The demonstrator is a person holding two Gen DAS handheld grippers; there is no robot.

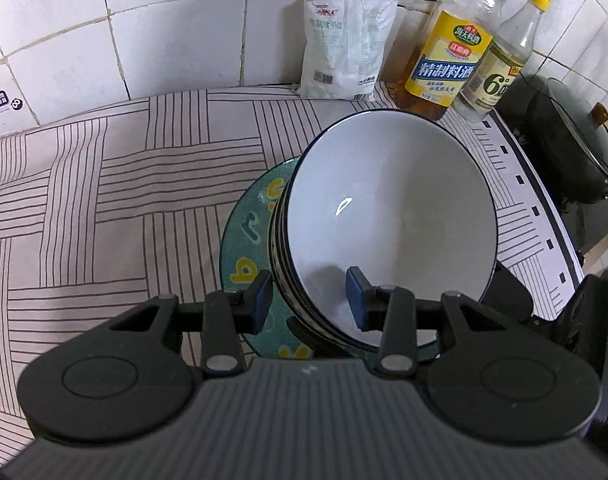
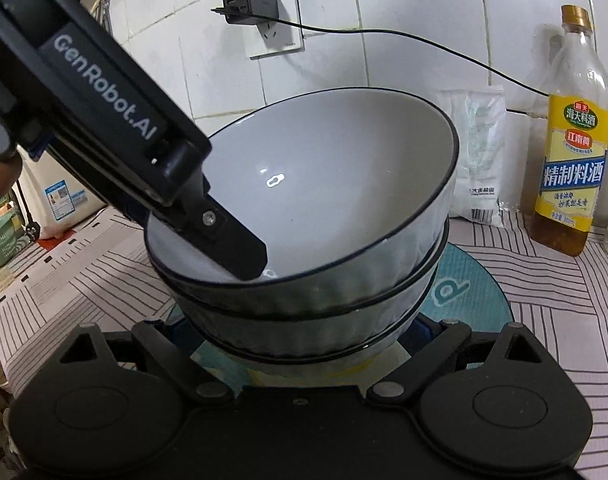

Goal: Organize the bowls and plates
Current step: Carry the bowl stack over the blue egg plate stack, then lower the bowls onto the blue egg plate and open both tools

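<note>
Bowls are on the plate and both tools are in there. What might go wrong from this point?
1. The stack of bowls sits tilted on the teal plate, so it may slide or tip once the left tool, clamped over its rim, lets go.
2. The right tool's fingertips are hidden beneath the stack, so its hold cannot be checked.
3. The cooking wine bottle stands close behind; a wide swing might knock it over.

- White salt bag (image 1: pixel 345 46) leaning on the tiled wall (image 1: pixel 176 40)
- Yellow-labelled cooking wine bottle (image 1: pixel 449 56) just beside a smaller yellow-capped bottle (image 1: pixel 503 60)
- Dark lidded wok (image 1: pixel 571 148) at the far right
- Black charger (image 2: pixel 251 4) plugged into a wall socket (image 2: pixel 274 38)
- Line-patterned cloth (image 1: pixel 104 200) covering the surface
</note>
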